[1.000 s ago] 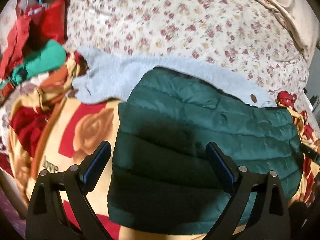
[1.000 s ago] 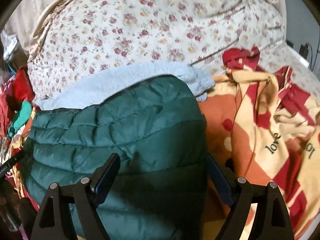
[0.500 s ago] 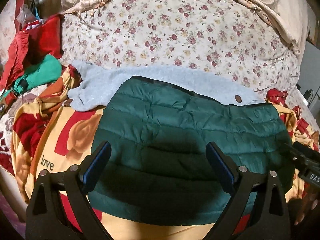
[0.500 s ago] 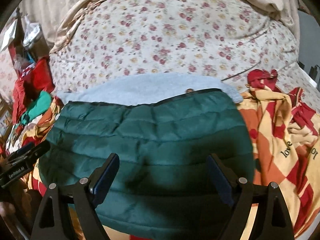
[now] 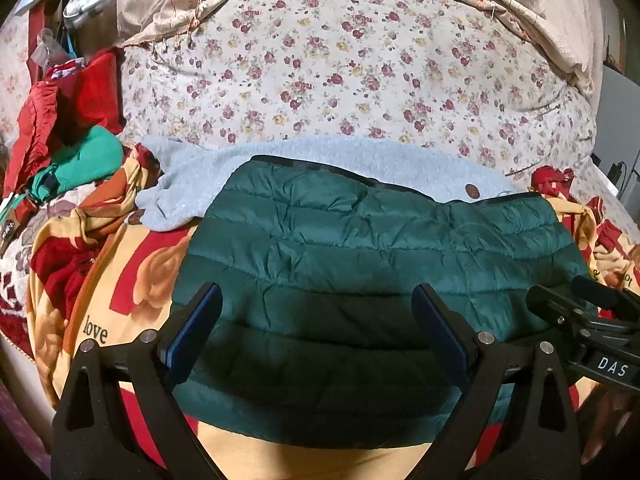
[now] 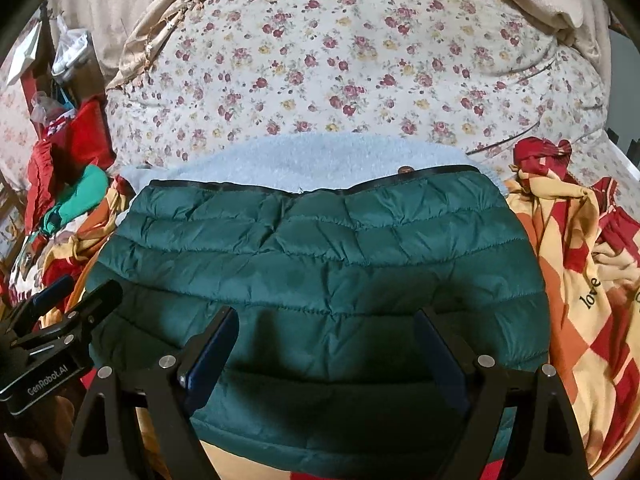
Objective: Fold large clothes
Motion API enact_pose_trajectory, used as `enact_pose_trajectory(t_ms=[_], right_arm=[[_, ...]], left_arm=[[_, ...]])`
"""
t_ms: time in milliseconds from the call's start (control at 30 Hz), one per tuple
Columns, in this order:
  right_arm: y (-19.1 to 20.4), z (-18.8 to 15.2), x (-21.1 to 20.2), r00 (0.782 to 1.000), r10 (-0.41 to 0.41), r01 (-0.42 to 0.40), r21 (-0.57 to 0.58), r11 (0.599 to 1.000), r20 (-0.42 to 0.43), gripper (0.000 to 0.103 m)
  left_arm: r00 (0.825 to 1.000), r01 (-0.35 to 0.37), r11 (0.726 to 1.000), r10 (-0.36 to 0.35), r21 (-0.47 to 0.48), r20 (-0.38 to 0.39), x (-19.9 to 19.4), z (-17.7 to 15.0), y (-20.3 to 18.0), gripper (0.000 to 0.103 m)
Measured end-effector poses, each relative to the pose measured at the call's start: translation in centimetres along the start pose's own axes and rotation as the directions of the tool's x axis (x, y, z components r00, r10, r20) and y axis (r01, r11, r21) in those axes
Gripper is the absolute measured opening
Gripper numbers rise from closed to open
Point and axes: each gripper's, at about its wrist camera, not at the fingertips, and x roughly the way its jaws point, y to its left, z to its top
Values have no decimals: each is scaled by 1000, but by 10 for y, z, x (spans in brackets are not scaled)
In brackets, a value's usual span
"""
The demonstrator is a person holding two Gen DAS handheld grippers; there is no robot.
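Note:
A dark green quilted jacket (image 5: 360, 264) (image 6: 320, 256) lies folded into a broad block on the bed. Under its far edge sits a folded pale grey fleece garment (image 5: 248, 168) (image 6: 304, 156). My left gripper (image 5: 316, 324) hangs open above the jacket's near part, nothing between its blue pads. My right gripper (image 6: 324, 344) is likewise open over the jacket's near edge and holds nothing. Each gripper shows in the other's view: the right gripper (image 5: 588, 312) at the right border, the left gripper (image 6: 68, 300) at the left border.
A red and yellow blanket (image 5: 120, 280) (image 6: 576, 264) printed "love" lies under the jacket. A floral quilt (image 5: 352, 72) rises behind. Red and bright green clothes (image 5: 76, 136) are heaped at the far left. A beige fringed cover (image 5: 520, 4) drapes along the back.
Both grippers have drawn back from the jacket and toward its middle, so the whole folded jacket now shows in each view. Both stayed open; the jacket did not move.

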Motion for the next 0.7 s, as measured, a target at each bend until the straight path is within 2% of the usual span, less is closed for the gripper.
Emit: enact_pose_trajectory(t_ms=[700], right_arm=[[-3,-6,-1,999,-39,39,2,999,5,87]], left_arm=[[1000,-29,999,29,-14,8,5,5,6,96]])
